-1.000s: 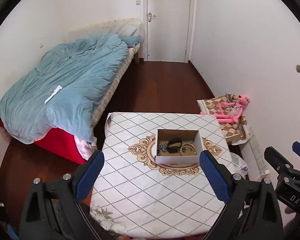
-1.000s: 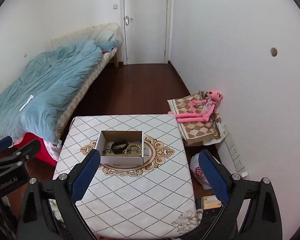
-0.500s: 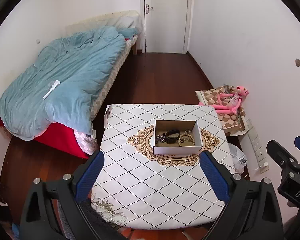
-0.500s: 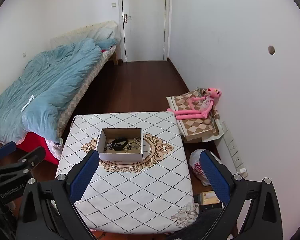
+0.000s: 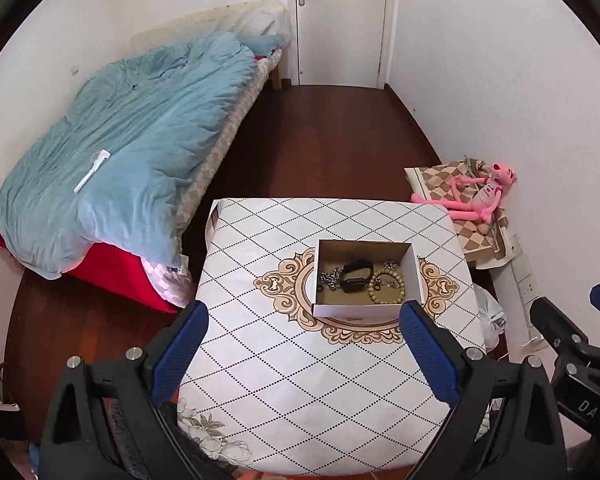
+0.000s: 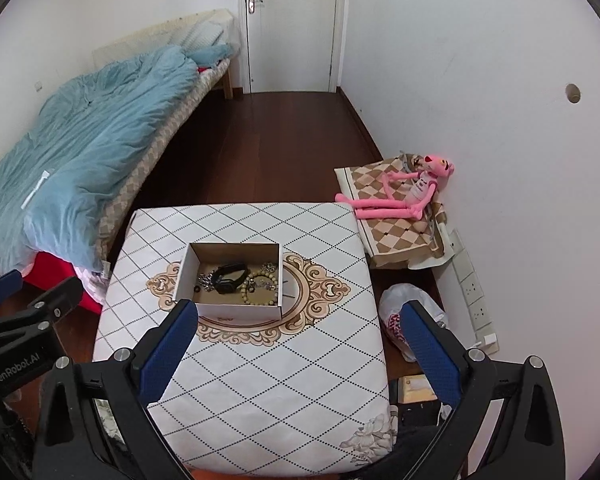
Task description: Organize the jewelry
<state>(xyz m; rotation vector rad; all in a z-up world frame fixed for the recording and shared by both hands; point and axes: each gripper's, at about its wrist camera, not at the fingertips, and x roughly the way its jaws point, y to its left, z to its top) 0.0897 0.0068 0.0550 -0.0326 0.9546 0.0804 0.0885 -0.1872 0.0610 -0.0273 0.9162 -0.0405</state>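
Observation:
An open white cardboard box (image 5: 362,310) (image 6: 236,312) stands in the middle of a small table with a diamond-patterned cloth (image 5: 300,380) (image 6: 268,392). Inside lie a black wristband (image 5: 355,276) (image 6: 230,275), a silver chain (image 5: 330,280) (image 6: 205,281) and a beaded bracelet (image 5: 385,289) (image 6: 260,286). My left gripper (image 5: 304,350) hovers open high above the table's near half, nothing between its blue pads. My right gripper (image 6: 298,350) is also open and empty, held above the table's near right side. Each gripper shows at the edge of the other's view.
A bed with a light blue duvet (image 5: 132,152) (image 6: 84,136) fills the left. A pink plush toy (image 5: 476,196) (image 6: 404,196) lies on a checkered cushion by the right wall. A plastic bag (image 6: 408,316) sits on the floor right of the table. A white door (image 5: 340,20) is at the back.
Both grippers have risen and pulled back from the table, so the box looks smaller and farther. Both stay open and empty.

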